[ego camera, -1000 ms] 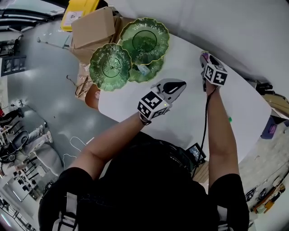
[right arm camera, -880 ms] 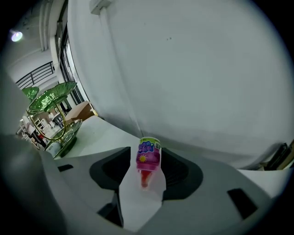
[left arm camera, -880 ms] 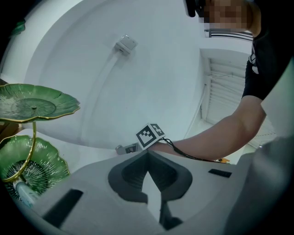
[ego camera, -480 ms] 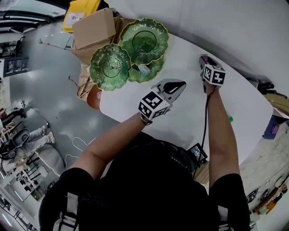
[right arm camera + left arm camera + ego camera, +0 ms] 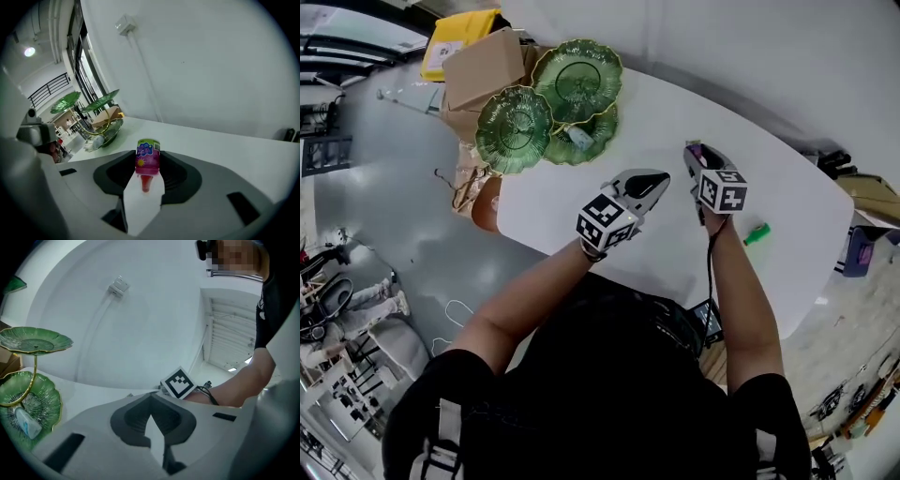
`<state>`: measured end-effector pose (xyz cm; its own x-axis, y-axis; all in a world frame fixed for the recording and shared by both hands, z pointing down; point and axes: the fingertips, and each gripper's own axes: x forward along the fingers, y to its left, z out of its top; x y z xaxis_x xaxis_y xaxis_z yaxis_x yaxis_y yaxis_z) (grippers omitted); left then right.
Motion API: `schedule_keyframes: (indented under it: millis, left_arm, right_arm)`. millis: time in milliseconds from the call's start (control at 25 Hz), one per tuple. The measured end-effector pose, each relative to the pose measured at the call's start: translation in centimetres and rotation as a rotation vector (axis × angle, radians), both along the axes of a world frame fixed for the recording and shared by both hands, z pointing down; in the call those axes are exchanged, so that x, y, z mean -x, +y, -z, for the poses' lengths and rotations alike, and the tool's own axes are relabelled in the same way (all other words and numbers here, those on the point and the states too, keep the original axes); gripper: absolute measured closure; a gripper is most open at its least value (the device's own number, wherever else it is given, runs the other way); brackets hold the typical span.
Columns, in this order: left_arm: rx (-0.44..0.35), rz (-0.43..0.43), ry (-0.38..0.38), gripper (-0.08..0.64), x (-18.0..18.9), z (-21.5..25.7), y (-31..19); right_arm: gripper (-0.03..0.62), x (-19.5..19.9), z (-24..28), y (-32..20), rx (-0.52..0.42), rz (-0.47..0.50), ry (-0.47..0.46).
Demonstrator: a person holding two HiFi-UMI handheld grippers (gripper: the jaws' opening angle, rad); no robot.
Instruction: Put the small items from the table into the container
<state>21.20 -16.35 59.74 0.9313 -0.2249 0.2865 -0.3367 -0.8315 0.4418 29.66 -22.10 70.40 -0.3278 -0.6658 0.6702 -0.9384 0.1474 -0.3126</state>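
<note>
My right gripper is shut on a small pink bottle with a green cap, held clear above the white table. My left gripper hovers just left of it, shut with nothing between its pads. The container is a green glass tiered dish stand at the table's far left corner. A pale packet lies in its lowest dish. A small green item lies on the table to the right of my right arm.
A cardboard box and a yellow package sit on the floor beyond the stand. The table's edge runs just left of the dishes. A white wall with a socket stands behind the table.
My right gripper has come in toward the left gripper, carrying the pink bottle. The green item now shows clear of my right arm. The left gripper has shifted slightly.
</note>
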Motion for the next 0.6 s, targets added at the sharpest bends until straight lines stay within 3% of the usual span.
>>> schedule_keyframes:
  millis: [280, 600]
  left_arm:
    - [-0.006, -0.003, 0.011, 0.555, -0.8, 1.3, 5.2]
    - [-0.078, 0.013, 0.079, 0.555, -2.4, 7.8, 11.2]
  right_arm:
    - [0.426, 1.8, 5.9, 9.1, -0.082, 0.048, -0.054]
    - [0.426, 1.1, 16.3, 16.8, -0.253, 0.100, -0.037]
